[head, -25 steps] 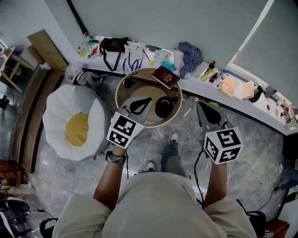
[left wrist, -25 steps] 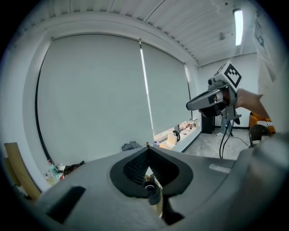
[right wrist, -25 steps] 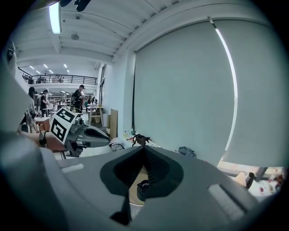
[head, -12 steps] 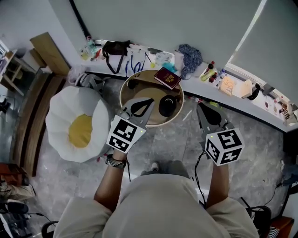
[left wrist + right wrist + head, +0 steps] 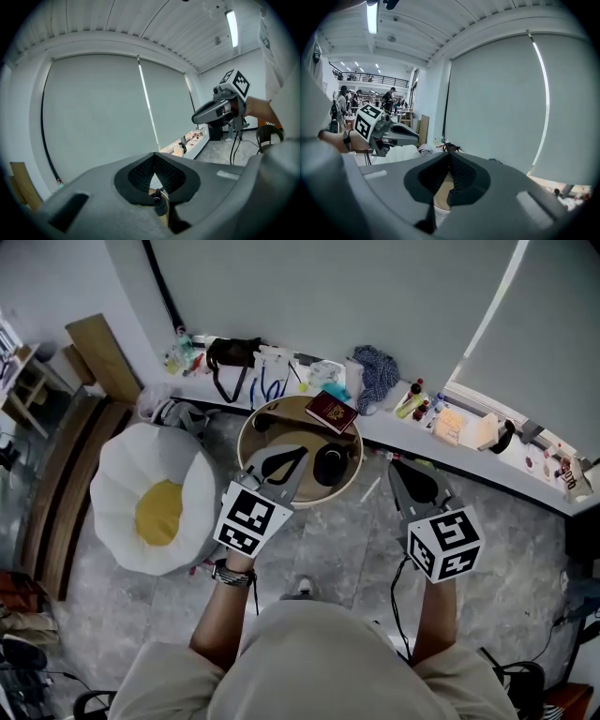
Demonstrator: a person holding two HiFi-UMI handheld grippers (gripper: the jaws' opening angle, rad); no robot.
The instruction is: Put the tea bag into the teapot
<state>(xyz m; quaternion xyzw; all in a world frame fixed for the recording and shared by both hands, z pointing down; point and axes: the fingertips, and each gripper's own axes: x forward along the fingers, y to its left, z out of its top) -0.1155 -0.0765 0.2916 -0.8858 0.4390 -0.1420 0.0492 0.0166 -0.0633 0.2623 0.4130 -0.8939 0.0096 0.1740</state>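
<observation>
A round wooden table point(image 5: 253, 442) stands on the floor ahead of me. On it are a black teapot point(image 5: 329, 465), a dark red book point(image 5: 331, 412) and a small dark object point(image 5: 262, 412). I cannot make out a tea bag in any view. My left gripper point(image 5: 300, 451) hovers over the table's near left part, just left of the teapot, shut and empty point(image 5: 154, 157). My right gripper point(image 5: 393, 466) hangs over the floor to the right of the table, its jaws meeting at the tips with nothing between them point(image 5: 450, 155).
A white and yellow egg-shaped beanbag point(image 5: 155, 502) lies left of the table. Behind it a white window ledge point(image 5: 487, 460) carries bags, a blue cloth point(image 5: 375, 371), bottles and boxes. A wooden board point(image 5: 98, 348) leans at the far left. The floor is grey marble.
The head view has shifted a little and the person's feet have drawn back under the body. Both grippers stay shut in about the same places.
</observation>
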